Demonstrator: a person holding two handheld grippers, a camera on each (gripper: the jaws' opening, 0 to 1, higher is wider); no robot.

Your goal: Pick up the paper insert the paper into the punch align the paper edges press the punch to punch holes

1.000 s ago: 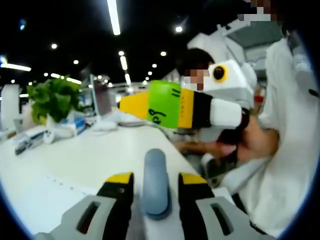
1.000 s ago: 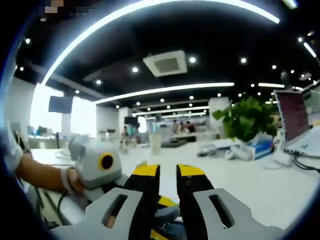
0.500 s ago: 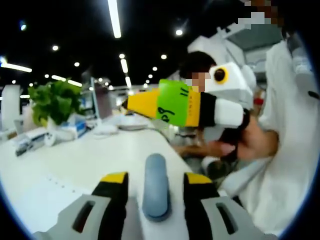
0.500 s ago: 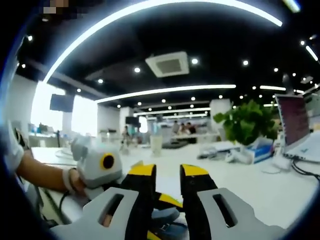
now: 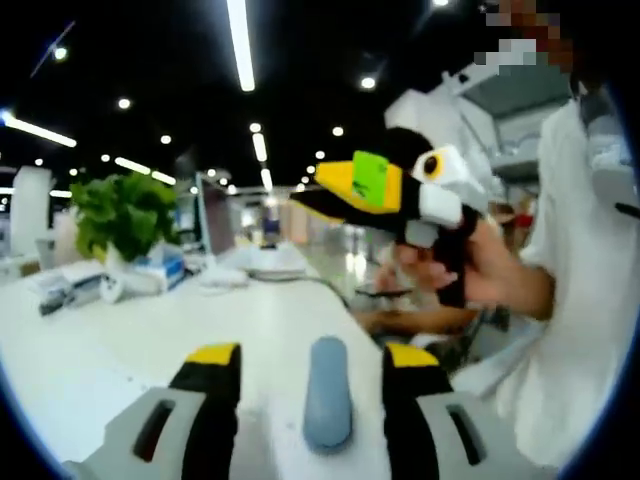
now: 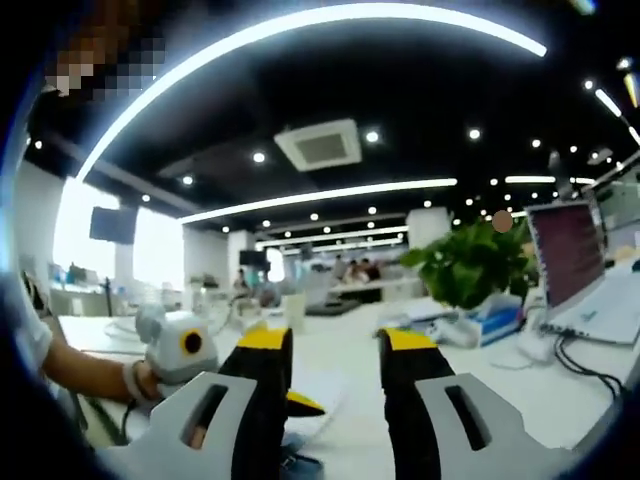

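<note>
Near the table edge, the left gripper (image 5: 312,360) is hovering with jaws apart around the grey punch handle (image 5: 327,405), nothing clamped, while the right gripper (image 6: 331,345) is hanging open above the white paper (image 6: 318,392), whose edges are blurring out, so pressing probably awaits alignment.

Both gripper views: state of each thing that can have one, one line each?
left gripper: open, nothing held, punch handle between the fingers
right gripper: open, nothing held, raised above the desk
punch handle: lying on the desk, not gripped
paper: flat on the desk, not picked up
laptop: lid open, cables attached
</note>
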